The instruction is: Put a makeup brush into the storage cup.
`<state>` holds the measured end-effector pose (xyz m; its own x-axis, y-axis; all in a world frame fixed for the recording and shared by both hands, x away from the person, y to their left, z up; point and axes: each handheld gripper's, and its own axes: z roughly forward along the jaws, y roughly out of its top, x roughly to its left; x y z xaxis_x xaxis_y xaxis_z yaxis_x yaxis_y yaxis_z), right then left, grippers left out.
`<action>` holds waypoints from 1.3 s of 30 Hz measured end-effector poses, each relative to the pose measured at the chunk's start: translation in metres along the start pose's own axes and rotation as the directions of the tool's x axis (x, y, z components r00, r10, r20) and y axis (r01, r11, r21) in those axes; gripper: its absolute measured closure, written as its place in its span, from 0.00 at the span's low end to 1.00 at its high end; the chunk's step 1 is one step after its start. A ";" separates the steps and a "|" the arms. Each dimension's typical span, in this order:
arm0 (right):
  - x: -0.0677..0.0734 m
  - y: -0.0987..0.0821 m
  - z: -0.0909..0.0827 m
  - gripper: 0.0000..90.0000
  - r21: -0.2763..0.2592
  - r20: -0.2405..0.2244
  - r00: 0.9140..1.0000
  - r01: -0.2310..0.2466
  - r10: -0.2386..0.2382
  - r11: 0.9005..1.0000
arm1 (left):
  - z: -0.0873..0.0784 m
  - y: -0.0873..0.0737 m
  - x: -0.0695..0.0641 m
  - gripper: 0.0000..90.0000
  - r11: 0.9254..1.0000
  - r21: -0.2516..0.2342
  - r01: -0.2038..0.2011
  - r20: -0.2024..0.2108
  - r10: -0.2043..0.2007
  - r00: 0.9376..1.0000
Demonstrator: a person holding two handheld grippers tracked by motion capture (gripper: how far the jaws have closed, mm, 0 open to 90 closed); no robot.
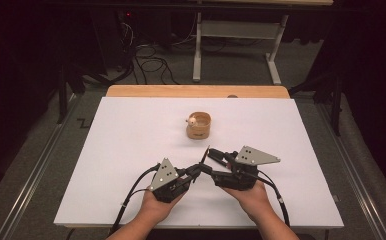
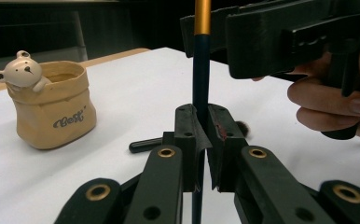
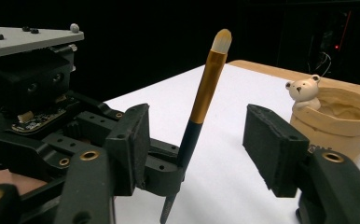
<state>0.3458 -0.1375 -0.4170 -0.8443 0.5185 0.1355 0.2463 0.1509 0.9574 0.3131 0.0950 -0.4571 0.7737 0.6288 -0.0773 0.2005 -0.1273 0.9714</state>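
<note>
A glossy gold metal band is seen on the brush [image 3: 205, 88]; the glazed ceramic pot [image 2: 52, 109] looks smooth; the worktop [image 1: 131, 150] matt white.

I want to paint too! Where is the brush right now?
The brush stands upright near the table's front middle, pinched in the left claw. The open right claw sits around it, and the bear pot stands farther back.

Place: lab recording booth
Evidence: black surrounds, tangled cables [image 1: 151, 62] on the floor at upper middle, white board [image 1: 131, 150] covering the counter
</note>
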 end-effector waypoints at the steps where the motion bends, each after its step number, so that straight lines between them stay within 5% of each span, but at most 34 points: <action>1: 0.000 0.000 0.000 0.49 -0.002 0.000 1.000 0.000 0.000 1.000 | 0.000 0.000 0.000 0.93 1.000 0.000 0.000 0.001 0.000 1.000; 11: 0.001 -0.001 0.000 0.66 -0.023 -0.008 1.000 -0.021 0.021 1.000 | 0.001 -0.001 -0.003 0.93 1.000 0.003 -0.002 0.009 0.002 1.000; 39: -0.003 -0.005 0.001 0.85 -0.020 -0.051 0.992 -0.119 0.118 0.993 | -0.001 -0.001 -0.003 0.93 1.000 -0.007 0.002 0.008 -0.002 1.000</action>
<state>0.3478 -0.1394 -0.4225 -0.8326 0.4888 0.2605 0.3354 0.0707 0.9394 0.3101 0.0938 -0.4573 0.7780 0.6230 -0.0809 0.1979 -0.1207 0.9728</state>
